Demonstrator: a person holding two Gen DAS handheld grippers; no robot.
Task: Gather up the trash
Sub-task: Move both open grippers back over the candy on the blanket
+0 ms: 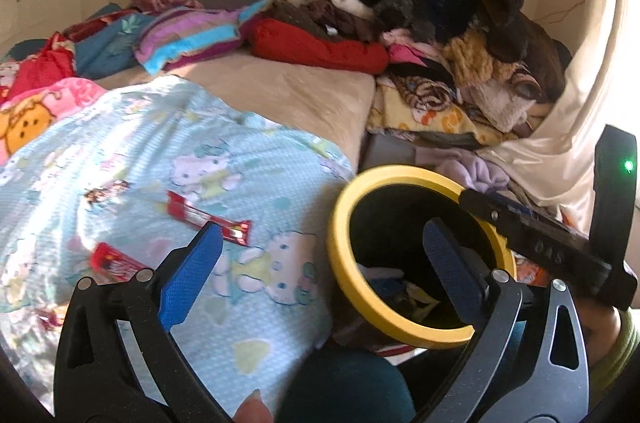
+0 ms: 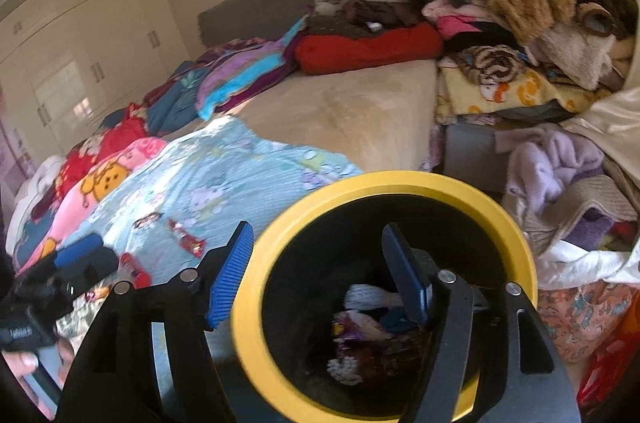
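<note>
Both grippers empty by the bin

My left gripper (image 1: 316,263) gapes fully, my right gripper (image 2: 316,271) stands well open straddling the bin (image 2: 256,303) rim. Two red wrappers (image 1: 208,217) lie on the blue blanket (image 1: 160,127).

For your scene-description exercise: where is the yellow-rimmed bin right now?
The yellow-rimmed bin stands beside the bed, against the blue cartoon blanket: lower right in the left wrist view, bottom centre in the right wrist view.
</note>
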